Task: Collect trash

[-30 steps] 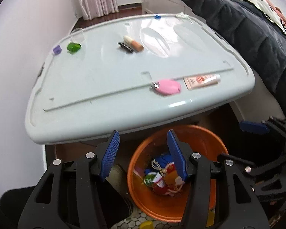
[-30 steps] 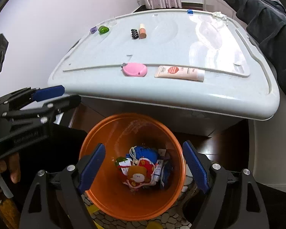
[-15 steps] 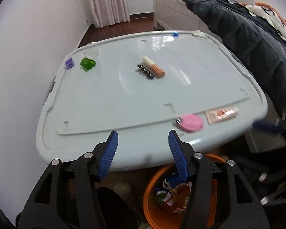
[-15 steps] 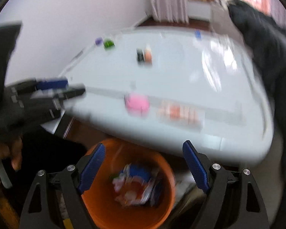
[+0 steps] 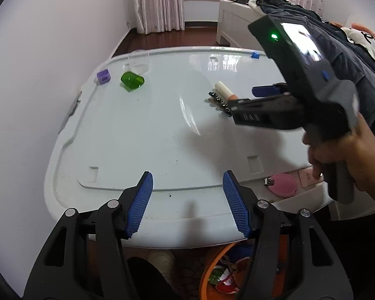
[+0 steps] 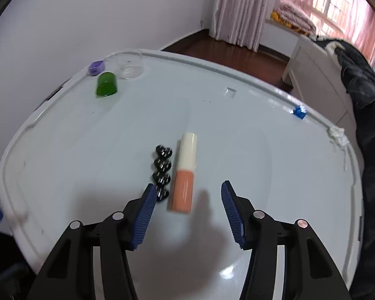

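An orange-and-cream tube (image 6: pixel 184 172) lies on the pale lid-topped table (image 6: pixel 237 150), next to a black beaded hair clip (image 6: pixel 162 172). My right gripper (image 6: pixel 186 215) is open and empty, its jaws just short of the tube's orange end. In the left wrist view the right gripper's body (image 5: pixel 275 105) hangs over the tube (image 5: pixel 225 90) and the clip (image 5: pixel 220 103). My left gripper (image 5: pixel 187 202) is open and empty over the table's near edge. The orange trash bin (image 5: pixel 212 275) with wrappers shows below the table.
A green cup (image 6: pixel 107 84), a purple block (image 6: pixel 96 67) and a clear cup (image 6: pixel 130 65) sit at the far left. A pink compact (image 5: pixel 283 185) and a pink sachet (image 5: pixel 308 177) lie near the front right edge. A dark quilt (image 6: pixel 367 125) lies to the right.
Both grippers rose from above the bin to over the table. The right gripper moved forward to the tube and clip. Both stay open and empty.
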A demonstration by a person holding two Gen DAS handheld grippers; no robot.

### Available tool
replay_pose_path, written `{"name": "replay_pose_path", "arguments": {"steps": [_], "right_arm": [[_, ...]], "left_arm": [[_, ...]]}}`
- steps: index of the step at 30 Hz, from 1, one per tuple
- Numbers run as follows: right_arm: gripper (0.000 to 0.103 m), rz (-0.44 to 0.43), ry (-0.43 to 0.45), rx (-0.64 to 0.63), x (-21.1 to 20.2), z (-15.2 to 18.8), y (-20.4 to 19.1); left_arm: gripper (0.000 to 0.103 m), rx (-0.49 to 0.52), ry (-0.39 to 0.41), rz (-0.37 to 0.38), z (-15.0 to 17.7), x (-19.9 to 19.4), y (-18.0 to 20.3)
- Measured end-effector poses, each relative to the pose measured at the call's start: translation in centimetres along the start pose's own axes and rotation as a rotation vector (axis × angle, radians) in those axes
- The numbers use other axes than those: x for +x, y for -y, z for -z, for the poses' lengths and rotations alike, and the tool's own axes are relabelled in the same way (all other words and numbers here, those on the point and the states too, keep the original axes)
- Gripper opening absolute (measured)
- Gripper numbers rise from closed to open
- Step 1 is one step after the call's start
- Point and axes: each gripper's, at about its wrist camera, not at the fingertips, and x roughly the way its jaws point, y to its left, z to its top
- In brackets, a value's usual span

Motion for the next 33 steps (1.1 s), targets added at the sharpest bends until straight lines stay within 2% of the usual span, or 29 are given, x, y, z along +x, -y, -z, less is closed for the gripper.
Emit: {"name": "replay_pose_path", "arguments": {"steps": [1,3,5,6,7,10,18,21,22,24,27,29,33], "right_arm": [[0.043,-0.001,-0.012,0.006,0.5,-0.3,0.1],[0.042,-0.009,-0.018,0.013,1.1,-0.9,0.1],[0.028,0.003,-0.028,-0.011,1.5,-1.6,-0.3],[0.025,0.01,-0.032,-0.023,1.6,-1.8,-0.5],[0.017,0.021,-0.04,-0.038,1.8,-2.0,-0.8],[0.016,0.062,-0.061,-0.065,1.7,-2.2,-1.5],[0.014,-0.042,0.025,0.046,-4.7,1.5,1.0],[0.01,-0.069,0.073,0.065,-8.0,3.0,2.1],[0.0,-0.074,0.091,0.066,-9.1,3.4,2.4],[0.0,-0.082,0.134,0.067,-11.3,4.0,2.9],[0.0,-0.106,0.164,0.082,-12.9,4.3,3.6],[0.0,-0.107,0.153,0.094,-12.0,4.1,4.3],[0.0,-0.122,0.116,0.127,-8.7,4.4,6.0]], "left_arm": [[0.058,-0.008,-0.001,0.007,0.0,0.0,-0.2],[0.058,-0.015,0.003,0.018,-0.1,0.0,-0.3],[0.058,-0.015,0.008,0.023,-0.2,0.0,-0.4],[0.058,-0.015,0.007,0.023,-0.2,0.0,-0.3],[0.058,-0.016,0.004,0.024,-0.2,0.1,-0.3],[0.058,-0.017,0.003,0.017,0.0,0.0,-0.3],[0.058,-0.025,0.003,0.03,-0.2,-0.2,-0.5],[0.06,-0.066,0.017,0.047,-1.7,-0.8,-1.4],[0.068,-0.092,0.031,0.025,-2.9,-0.9,-2.2],[0.075,-0.127,0.069,-0.017,-5.3,-0.3,-3.8],[0.075,-0.187,0.072,-0.051,-8.7,2.3,-6.2],[0.075,-0.245,0.023,-0.081,-11.1,6.1,-8.3],[0.075,-0.29,-0.023,-0.107,-12.9,10.2,-10.1]]}}
